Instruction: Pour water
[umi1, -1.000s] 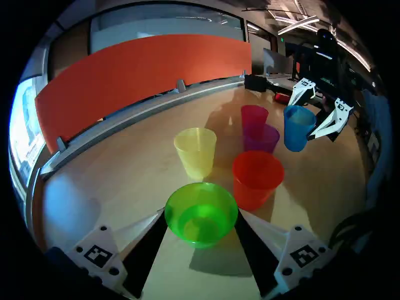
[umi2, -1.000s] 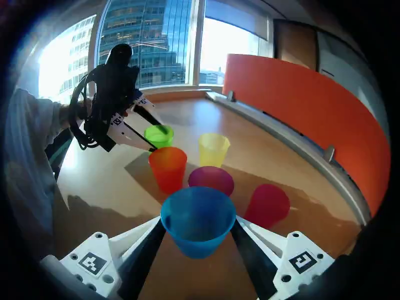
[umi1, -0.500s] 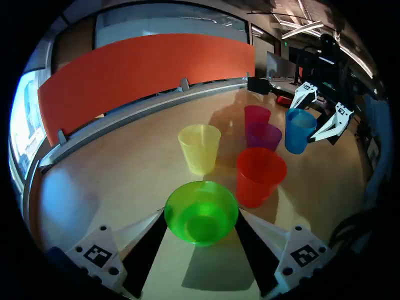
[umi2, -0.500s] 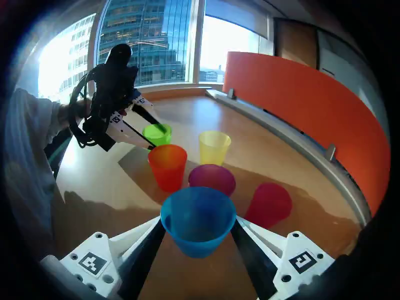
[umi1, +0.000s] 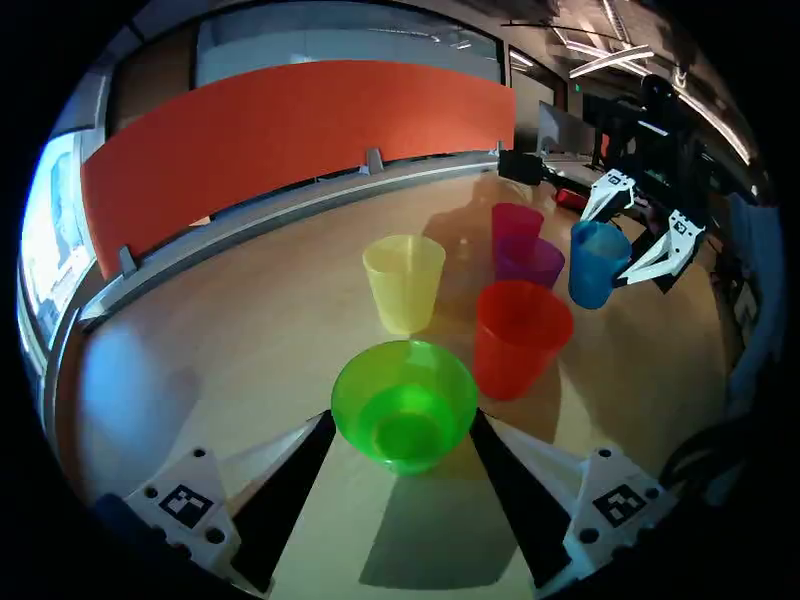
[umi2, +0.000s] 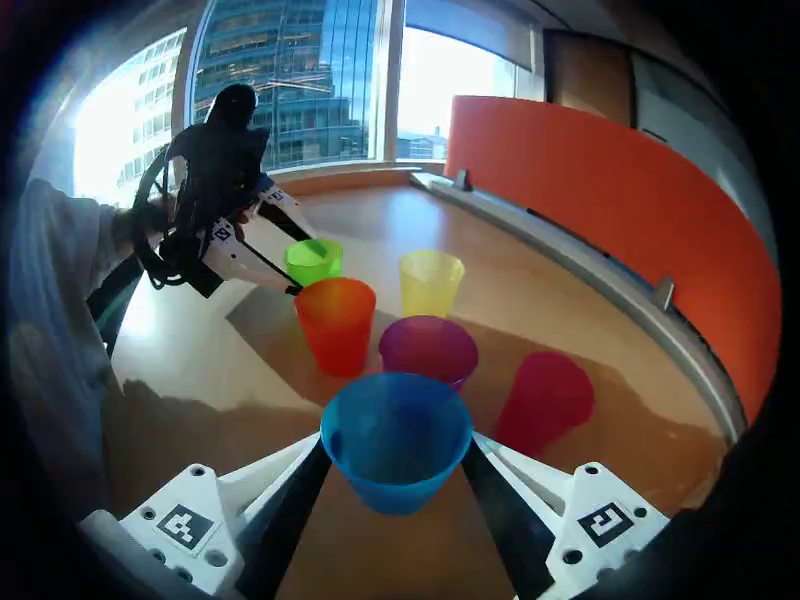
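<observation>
my left gripper (umi1: 404, 440) is clenched on the green cup (umi1: 404, 415) — my right gripper (umi2: 396, 460) grasps the blue cup (umi2: 396, 440), both above the wooden table (umi1: 250, 330).

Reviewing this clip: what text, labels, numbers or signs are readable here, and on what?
No readable text, brand or number.
Square black-and-white markers on the left gripper and right gripper: patterns, no letters.
The green cup and blue cup in the jaws: plain.
</observation>
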